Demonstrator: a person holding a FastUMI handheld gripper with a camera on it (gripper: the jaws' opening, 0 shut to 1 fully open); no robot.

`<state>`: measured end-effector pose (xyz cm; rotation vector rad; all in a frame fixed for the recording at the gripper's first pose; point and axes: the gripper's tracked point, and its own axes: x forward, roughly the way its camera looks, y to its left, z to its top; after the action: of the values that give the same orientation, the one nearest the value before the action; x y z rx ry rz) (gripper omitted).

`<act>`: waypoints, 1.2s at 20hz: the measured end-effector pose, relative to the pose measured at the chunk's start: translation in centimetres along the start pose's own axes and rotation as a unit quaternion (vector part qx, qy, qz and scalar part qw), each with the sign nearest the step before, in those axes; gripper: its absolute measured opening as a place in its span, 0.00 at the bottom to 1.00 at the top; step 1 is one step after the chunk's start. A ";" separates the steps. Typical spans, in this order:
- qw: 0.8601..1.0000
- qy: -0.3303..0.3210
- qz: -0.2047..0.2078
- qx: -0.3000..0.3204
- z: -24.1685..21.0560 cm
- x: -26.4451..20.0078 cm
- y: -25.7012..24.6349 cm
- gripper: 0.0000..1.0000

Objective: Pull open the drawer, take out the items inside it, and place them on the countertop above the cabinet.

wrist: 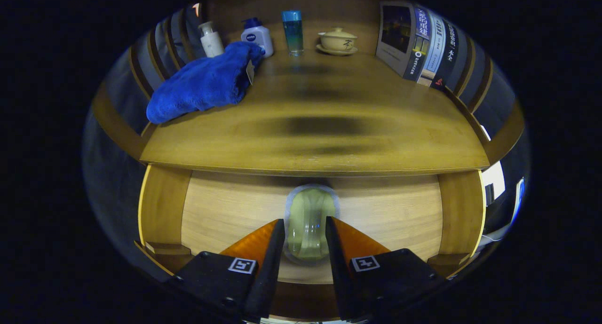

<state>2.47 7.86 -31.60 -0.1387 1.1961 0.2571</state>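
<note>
Since the claw (304, 237) sits with both fingers snug either side of a clear glass jar (309, 225), looks clamped on it, upright in the open drawer (225, 216). Table (315, 140) edge is right above and beyond, so it's lift then forward. Further back: blue towel (204, 82), lotion bottles (257, 35), lidded teacup (337, 40).

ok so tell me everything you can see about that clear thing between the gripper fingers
The clear glass cup looks like see-through glass or plastic with a rounded rim and smooth walls that pick up the wood tone behind them. It sits inside the open drawer, just below the countertop edge, its rim tipped toward the camera; whether it stands or lies is unclear. The gripper has a finger on each side of it, close against its walls; firm contact cannot be confirmed.
</note>
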 end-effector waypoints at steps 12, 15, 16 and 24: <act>1.000 0.026 -0.003 0.012 -0.7 1.8 -0.5 0.32; 1.000 0.024 0.008 0.014 -1.2 1.6 -0.3 0.26; 1.000 0.018 0.010 0.014 -1.1 1.1 -0.2 0.22; 1.000 -0.026 0.006 0.005 -0.1 -5.1 -0.3 0.22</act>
<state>0.73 6.92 -26.87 -0.1146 1.1468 0.2635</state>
